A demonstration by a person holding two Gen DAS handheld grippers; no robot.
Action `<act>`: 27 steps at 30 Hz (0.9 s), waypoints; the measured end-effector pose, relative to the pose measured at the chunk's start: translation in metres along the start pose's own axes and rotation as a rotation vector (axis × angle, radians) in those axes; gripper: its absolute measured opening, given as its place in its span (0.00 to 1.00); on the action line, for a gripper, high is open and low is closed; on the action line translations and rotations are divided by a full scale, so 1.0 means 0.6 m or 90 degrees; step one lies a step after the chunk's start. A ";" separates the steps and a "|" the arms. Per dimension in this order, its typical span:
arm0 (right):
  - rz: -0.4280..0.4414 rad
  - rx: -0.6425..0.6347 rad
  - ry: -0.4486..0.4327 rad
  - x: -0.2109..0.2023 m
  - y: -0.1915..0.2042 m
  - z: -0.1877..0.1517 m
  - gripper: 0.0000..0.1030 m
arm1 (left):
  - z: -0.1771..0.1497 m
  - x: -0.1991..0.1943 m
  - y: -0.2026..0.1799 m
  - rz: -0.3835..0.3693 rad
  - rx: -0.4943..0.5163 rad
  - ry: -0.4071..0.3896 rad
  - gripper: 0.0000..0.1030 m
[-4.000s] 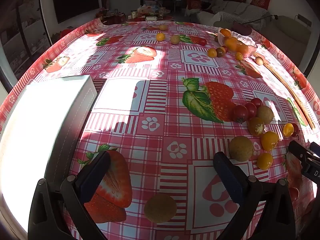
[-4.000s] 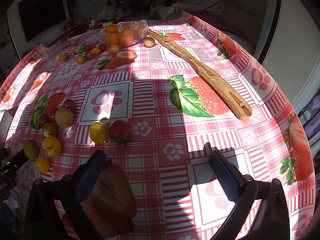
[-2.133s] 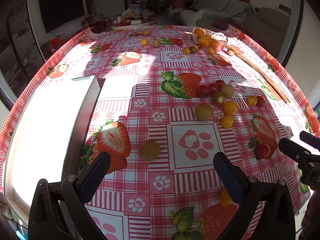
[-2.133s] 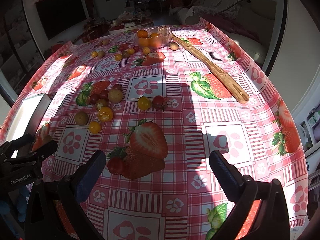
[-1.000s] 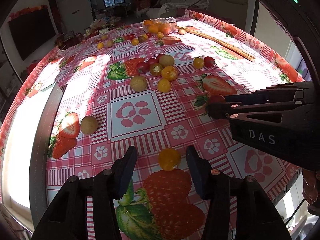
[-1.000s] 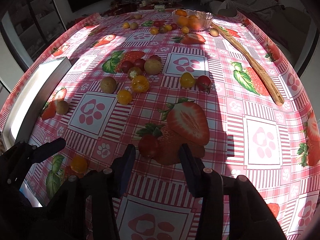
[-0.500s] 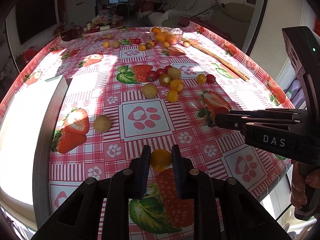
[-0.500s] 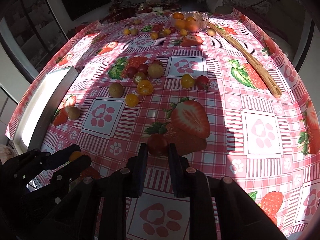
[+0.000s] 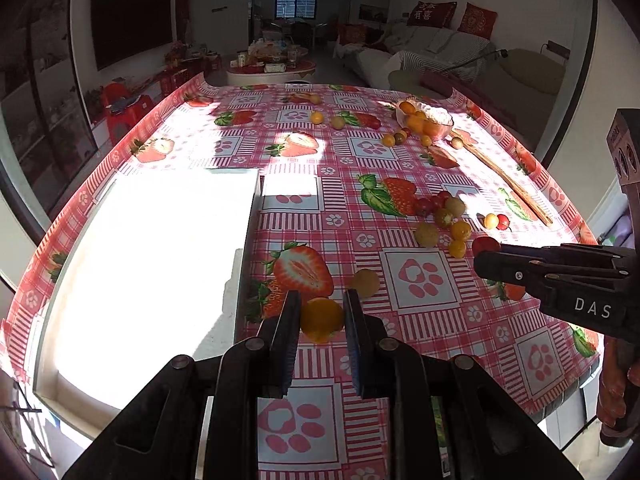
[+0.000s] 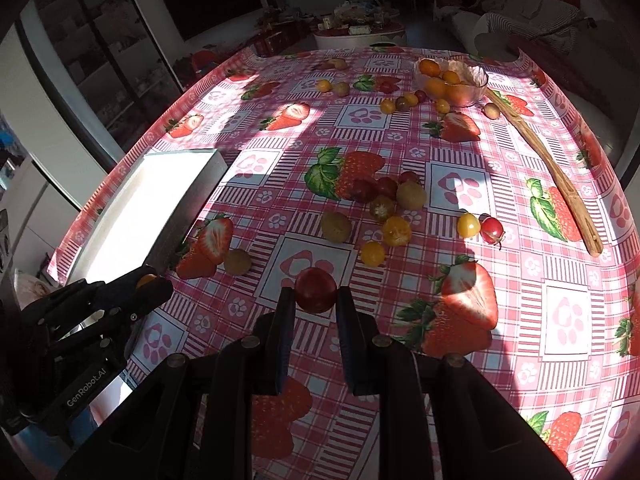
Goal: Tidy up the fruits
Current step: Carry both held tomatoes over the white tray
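Note:
My left gripper [image 9: 322, 312] is shut on an orange cherry tomato [image 9: 321, 319] and holds it above the table, just right of the white tray [image 9: 152, 264]. My right gripper [image 10: 314, 300] is shut on a red cherry tomato [image 10: 315, 290], lifted over the tablecloth. The right gripper also shows at the right of the left wrist view [image 9: 486, 258], with the red tomato [image 9: 485, 245] at its tip. The left gripper shows at the lower left of the right wrist view [image 10: 150, 282]. A cluster of small fruits [image 10: 384, 208] lies mid-table.
A glass bowl [image 10: 452, 76] of orange fruit stands at the far right, with loose fruits [image 10: 402, 102] near it. A long wooden stick [image 10: 548, 168] lies along the right side. A brown fruit [image 9: 365, 282] lies just past the left gripper. The table edge is close below.
Both grippers have closed on their tomatoes and lifted them off the cloth. The left gripper has swung left toward the white tray.

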State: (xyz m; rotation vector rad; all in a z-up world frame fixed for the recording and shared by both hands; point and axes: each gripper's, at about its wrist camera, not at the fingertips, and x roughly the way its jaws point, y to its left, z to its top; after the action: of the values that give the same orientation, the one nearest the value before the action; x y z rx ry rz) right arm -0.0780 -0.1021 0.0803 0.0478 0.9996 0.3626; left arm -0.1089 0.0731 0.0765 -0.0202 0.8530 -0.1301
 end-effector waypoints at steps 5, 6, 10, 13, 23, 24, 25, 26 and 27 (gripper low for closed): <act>0.029 -0.048 0.009 0.025 0.072 0.037 0.22 | 0.004 -0.008 0.090 0.053 -0.039 -0.008 0.22; 0.038 -0.055 0.013 0.032 0.087 0.043 0.22 | 0.002 -0.008 0.108 0.065 -0.047 -0.007 0.22; 0.067 -0.091 0.025 0.062 0.154 0.069 0.22 | -0.002 -0.005 0.178 0.115 -0.080 -0.004 0.22; 0.090 -0.116 0.038 0.090 0.200 0.086 0.22 | -0.006 0.002 0.222 0.137 -0.106 0.003 0.22; 0.120 -0.138 0.098 0.194 0.287 0.119 0.22 | -0.013 0.060 0.275 0.178 -0.130 0.047 0.22; 0.120 -0.134 0.105 0.206 0.288 0.121 0.22 | -0.015 0.064 0.276 0.179 -0.128 0.051 0.22; 0.120 -0.131 0.112 0.217 0.290 0.123 0.22 | -0.014 0.069 0.278 0.180 -0.127 0.056 0.22; 0.120 -0.129 0.118 0.225 0.291 0.123 0.22 | -0.015 0.073 0.278 0.182 -0.124 0.059 0.22; 0.118 -0.129 0.123 0.234 0.292 0.123 0.22 | -0.015 0.075 0.278 0.183 -0.122 0.061 0.22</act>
State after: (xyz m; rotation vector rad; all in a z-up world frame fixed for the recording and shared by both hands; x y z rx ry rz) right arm 0.0028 0.1164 0.0420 -0.0792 1.1480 0.6464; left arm -0.0686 0.2331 0.0251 -0.0707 0.9533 0.2222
